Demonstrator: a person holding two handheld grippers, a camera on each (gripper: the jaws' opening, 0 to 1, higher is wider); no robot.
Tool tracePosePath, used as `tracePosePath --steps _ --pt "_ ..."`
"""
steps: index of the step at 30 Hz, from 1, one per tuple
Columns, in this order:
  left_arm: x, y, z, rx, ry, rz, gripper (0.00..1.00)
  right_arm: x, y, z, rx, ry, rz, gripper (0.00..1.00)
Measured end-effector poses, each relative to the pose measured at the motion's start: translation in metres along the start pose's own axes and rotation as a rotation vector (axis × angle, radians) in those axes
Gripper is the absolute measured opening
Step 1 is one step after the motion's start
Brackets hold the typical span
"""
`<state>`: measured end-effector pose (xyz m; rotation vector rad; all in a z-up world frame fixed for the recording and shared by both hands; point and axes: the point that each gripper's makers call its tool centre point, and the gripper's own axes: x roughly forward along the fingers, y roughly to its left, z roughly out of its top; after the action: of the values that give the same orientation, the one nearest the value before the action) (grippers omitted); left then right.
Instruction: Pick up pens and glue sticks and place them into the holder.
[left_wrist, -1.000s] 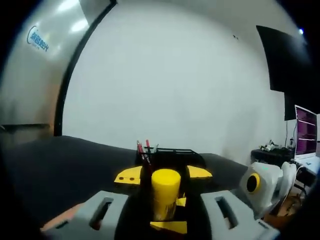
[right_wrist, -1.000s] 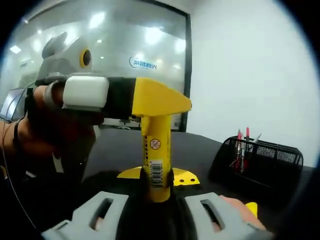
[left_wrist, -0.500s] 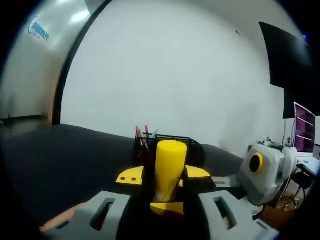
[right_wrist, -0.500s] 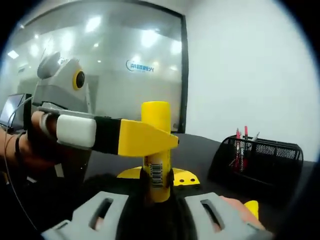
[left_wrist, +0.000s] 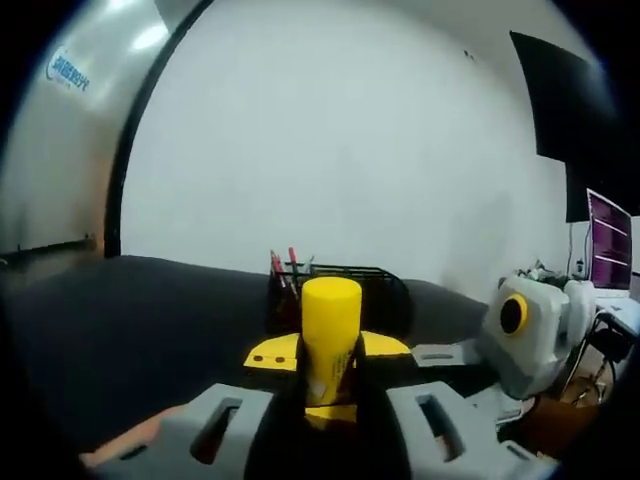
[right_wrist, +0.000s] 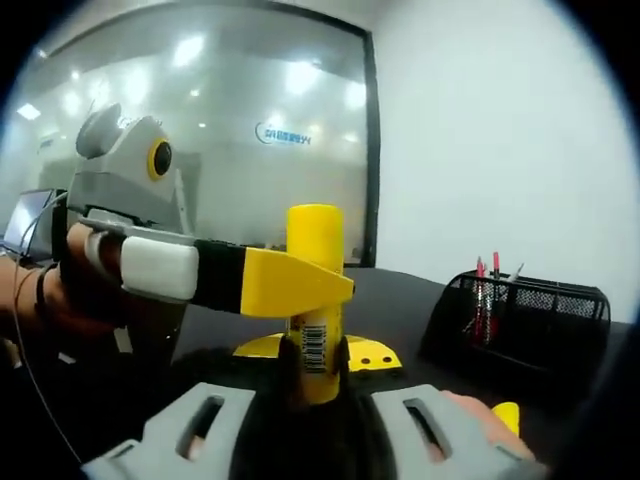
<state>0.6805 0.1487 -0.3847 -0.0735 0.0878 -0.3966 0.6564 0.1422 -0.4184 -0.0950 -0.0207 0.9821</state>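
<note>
Left tool (right_wrist: 300, 285) lowered on glue stick (right_wrist: 314, 300), cap now exposed; both tools clamped.
Handover judged underway; holder (right_wrist: 520, 325) is not yet reached.

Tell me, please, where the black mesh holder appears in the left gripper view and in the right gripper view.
Left gripper view: the black mesh holder sits at centre, just behind the yellow glue stick, on the black table.
Right gripper view: the holder stands at the right, on the table beside the white wall.
Shared landmark: the red pens standing in the holder's left end.
</note>
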Motion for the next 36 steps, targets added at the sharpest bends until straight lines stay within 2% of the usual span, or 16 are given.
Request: tracePosePath --steps 5,7,9,12,14,18,23,25,29,32,36 --pt "-0.004 0.01 -0.001 -0.018 -0.003 0.018 0.16 -0.023 -0.011 0.002 -0.019 0.046 0.006 0.22" --pt "-0.005 0.012 0.0 -0.017 -0.003 0.022 0.16 -0.035 -0.019 0.009 -0.025 0.043 -0.008 0.22" --pt "-0.006 0.013 -0.001 -0.011 -0.002 0.026 0.16 -0.045 -0.031 0.019 -0.011 0.024 -0.032 0.22" --pt "-0.007 0.013 -0.003 -0.005 0.003 0.029 0.16 -0.058 -0.05 0.046 0.067 -0.052 -0.044 0.21" --pt "-0.007 0.011 -0.004 -0.004 0.006 0.028 0.16 -0.06 -0.052 0.058 0.116 -0.084 -0.021 0.21" --pt "-0.007 0.002 -0.01 0.02 0.017 0.028 0.16 -0.054 -0.046 0.072 0.117 -0.078 0.014 0.21" --pt "-0.008 -0.007 -0.017 0.036 0.023 0.024 0.16 -0.035 -0.033 0.071 0.088 0.034 0.108 0.24" --pt "-0.008 -0.01 -0.02 0.045 0.026 0.023 0.16 -0.026 -0.028 0.072 0.085 0.069 0.118 0.24" --pt "-0.009 -0.016 -0.022 0.093 0.03 0.028 0.16 -0.013 -0.017 0.061 0.072 0.176 0.17 0.23" --pt "-0.008 -0.018 -0.021 0.115 0.029 0.028 0.16 -0.005 -0.016 0.054 0.08 0.227 0.164 0.24" --pt "-0.01 -0.02 -0.021 0.136 0.025 0.029 0.16 -0.002 -0.012 0.049 0.079 0.252 0.165 0.24"
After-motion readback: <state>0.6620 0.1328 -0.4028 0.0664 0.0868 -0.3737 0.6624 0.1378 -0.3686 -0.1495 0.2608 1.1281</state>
